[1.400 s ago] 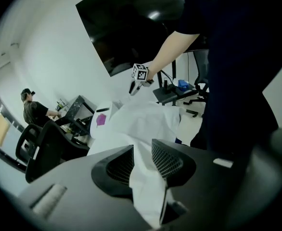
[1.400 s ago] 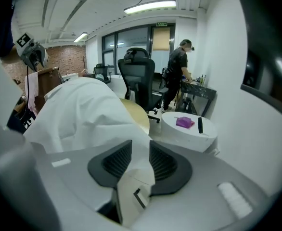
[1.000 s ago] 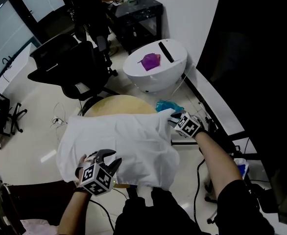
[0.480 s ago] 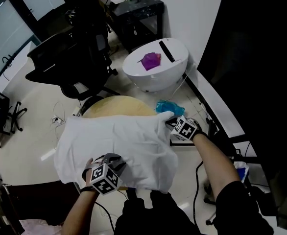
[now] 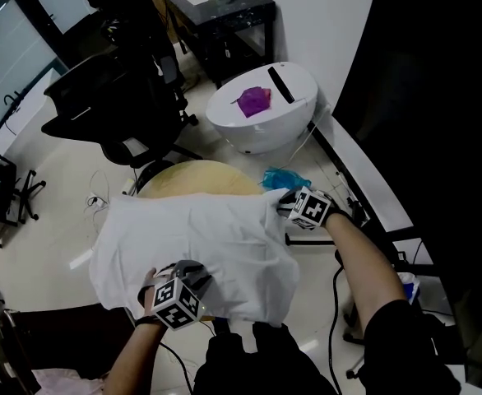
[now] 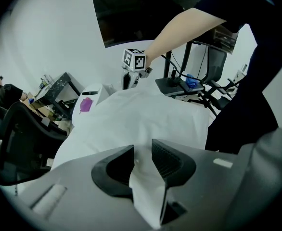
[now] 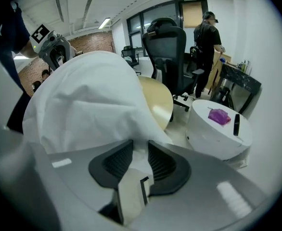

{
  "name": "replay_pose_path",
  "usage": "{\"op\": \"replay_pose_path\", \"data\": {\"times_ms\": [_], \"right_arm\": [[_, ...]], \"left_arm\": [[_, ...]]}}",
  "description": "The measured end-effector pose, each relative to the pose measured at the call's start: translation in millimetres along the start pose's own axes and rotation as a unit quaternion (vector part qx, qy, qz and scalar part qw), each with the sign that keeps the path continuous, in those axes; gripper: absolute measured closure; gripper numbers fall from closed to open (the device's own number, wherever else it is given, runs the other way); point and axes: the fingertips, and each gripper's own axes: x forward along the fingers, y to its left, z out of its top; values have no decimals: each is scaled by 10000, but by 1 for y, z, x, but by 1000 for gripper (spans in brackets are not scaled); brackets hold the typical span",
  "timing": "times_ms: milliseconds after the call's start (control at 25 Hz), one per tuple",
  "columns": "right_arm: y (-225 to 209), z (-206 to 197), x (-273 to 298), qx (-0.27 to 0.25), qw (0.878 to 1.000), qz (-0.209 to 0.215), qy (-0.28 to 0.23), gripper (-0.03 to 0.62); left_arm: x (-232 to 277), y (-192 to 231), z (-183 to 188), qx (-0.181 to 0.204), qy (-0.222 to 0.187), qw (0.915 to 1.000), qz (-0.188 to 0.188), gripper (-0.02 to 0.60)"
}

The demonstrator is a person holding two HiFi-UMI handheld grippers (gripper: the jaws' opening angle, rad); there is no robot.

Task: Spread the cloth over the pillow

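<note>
— What could have gone wrong there?
— The left tool [image 6: 142, 160] pinched the cloth [image 5: 200, 237] at its 6 o'clock hem. The right tool [image 7: 140, 159], jaws just widened, gripped a fold at 2 o'clock. Thin fabric could have slipped the ribbed pads [image 6: 167, 157].
— And the cloth?
— White, soft and creased, domed over a hidden hump, presumably the pillow, on the round tan table [image 5: 193, 174].

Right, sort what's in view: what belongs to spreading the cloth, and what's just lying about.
Job: white cloth; left tool, shut on its edge; right tool, jaws just opened further, cloth edge pinched between them; tan round table underneath.
Lying about: purple lump and black bar on the white stand; blue bundle; black office chair.
</note>
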Motion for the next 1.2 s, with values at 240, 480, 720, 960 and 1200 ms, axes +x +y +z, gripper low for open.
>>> {"op": "replay_pose_path", "data": {"times_ms": [240, 480, 720, 960, 1200], "right_arm": [[3, 1, -7, -109, 9998, -179, -43, 582], [-23, 10, -33, -235, 9972, -695, -156, 583], [-35, 10, -26, -502, 9946, -895, 159, 583], [-33, 12, -12, -163, 9957, -917, 23, 527], [-36, 35, -53, 229, 9892, -1232, -756, 448]], "left_arm": [[1, 1, -1, 9, 25, 10000, 23, 474], [3, -2, -3, 35, 74, 10000, -51, 474], [5, -4, -1, 35, 77, 10000, -22, 473], [6, -4, -2, 24, 85, 10000, -30, 472], [-1, 0, 5, 3, -99, 9999, 42, 472]]}}
